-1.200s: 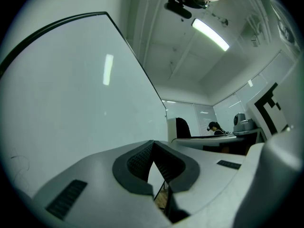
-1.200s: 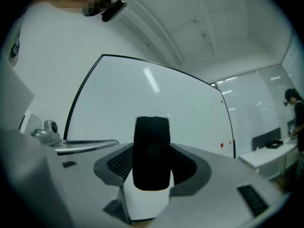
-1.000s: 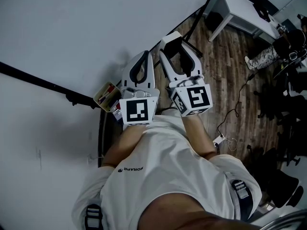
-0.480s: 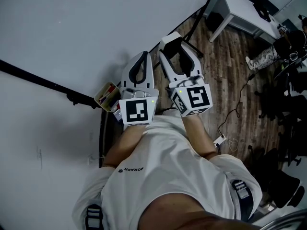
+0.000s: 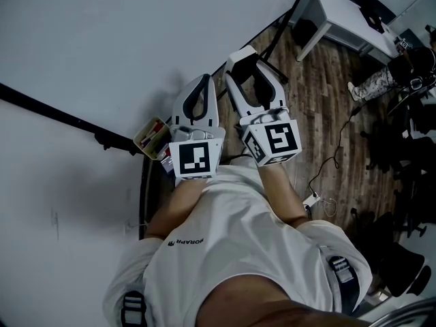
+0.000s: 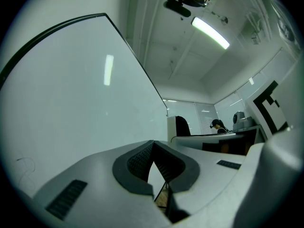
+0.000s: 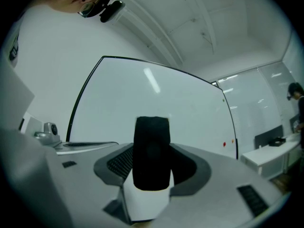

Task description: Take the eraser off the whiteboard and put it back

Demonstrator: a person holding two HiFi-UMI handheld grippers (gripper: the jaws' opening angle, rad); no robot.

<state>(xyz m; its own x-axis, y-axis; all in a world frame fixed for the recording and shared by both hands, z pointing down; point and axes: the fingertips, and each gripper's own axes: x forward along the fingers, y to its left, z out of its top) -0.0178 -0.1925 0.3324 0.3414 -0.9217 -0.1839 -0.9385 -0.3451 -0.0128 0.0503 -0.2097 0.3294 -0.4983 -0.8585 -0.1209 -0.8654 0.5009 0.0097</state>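
The whiteboard (image 5: pixel 102 39) fills the upper left of the head view, and both grippers point at it side by side. My right gripper (image 5: pixel 249 65) is shut on the eraser (image 5: pixel 243 54). In the right gripper view the eraser (image 7: pixel 152 151) stands upright between the pads, black felt over a white body, with the whiteboard (image 7: pixel 190 108) behind it. My left gripper (image 5: pixel 203 79) hangs just left of the right one. In the left gripper view its pads meet at the tip, so the left gripper (image 6: pixel 153 145) is shut on nothing, close beside the whiteboard (image 6: pixel 71 103).
A small box of markers (image 5: pixel 151 136) hangs on the black board frame (image 5: pixel 61 118) left of the grippers. On the wood floor to the right lie a cable and a power strip (image 5: pixel 313 197). A white table (image 5: pixel 344 16) and dark chairs (image 5: pixel 402 155) stand further right.
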